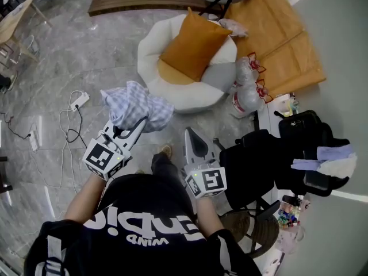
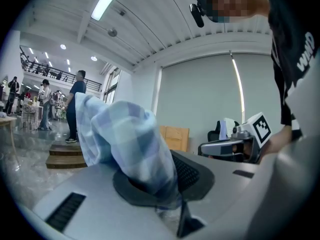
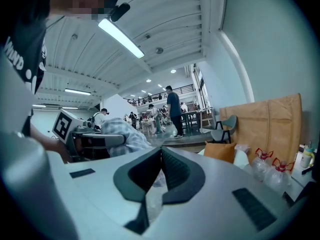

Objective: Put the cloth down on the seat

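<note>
The left claw (image 1: 137, 125) is nipped nearly shut on a fold of the blue checked cloth (image 1: 137, 105). The rest of the cloth bunches loose beyond its tips and is carried above the floor, left of centre in the head view. The white round seat (image 1: 150, 45), upper centre, lies just ahead, with an orange cushion (image 1: 194, 45) filling much of it. The right claw (image 1: 191, 135) is closed on nothing, probably held aside and idle.
</note>
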Tool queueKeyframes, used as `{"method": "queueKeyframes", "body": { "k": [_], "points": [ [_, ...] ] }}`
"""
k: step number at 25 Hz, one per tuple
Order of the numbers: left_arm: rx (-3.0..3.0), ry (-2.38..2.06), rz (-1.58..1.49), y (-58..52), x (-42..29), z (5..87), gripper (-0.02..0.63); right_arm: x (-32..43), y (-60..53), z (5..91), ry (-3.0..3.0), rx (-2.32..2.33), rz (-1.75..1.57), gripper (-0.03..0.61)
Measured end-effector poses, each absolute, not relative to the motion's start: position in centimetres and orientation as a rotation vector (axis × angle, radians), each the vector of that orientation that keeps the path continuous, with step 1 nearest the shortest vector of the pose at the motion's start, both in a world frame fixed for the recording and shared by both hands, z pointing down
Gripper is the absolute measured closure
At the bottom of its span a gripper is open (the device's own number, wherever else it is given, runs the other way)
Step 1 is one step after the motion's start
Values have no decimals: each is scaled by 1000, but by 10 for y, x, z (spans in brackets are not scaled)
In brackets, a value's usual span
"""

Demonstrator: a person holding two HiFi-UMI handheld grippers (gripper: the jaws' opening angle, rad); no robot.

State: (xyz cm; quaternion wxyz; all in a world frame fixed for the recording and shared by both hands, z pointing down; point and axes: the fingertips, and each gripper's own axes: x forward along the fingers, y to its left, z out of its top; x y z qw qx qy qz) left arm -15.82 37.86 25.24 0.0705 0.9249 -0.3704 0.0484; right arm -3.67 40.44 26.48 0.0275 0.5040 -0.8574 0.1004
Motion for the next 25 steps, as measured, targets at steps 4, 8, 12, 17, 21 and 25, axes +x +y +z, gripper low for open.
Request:
{"method": "queueKeyframes", "body": {
  "k": [4, 8, 12, 17, 21, 25],
  "points": [
    [2764, -1128, 164, 363, -144, 244, 543, -23, 388, 265, -2660, 1547, 321, 557],
    [2775, -1135, 146, 345, -133, 245, 543, -10, 369, 265, -2674, 1536, 326, 557],
    [2766, -1162, 148, 326, -121, 238, 543, 3, 350, 267, -2682, 1516, 333, 557],
    [2752, -1202, 136, 311, -114, 241, 543, 13, 334, 270, -2696, 1476, 341, 557],
    [2720, -1244, 143, 301, -113, 238, 543, 16, 326, 274, -2704, 1443, 341, 557],
    [2702, -1264, 141, 295, -113, 239, 543, 17, 318, 275, -2712, 1424, 351, 557]
  ]
}}
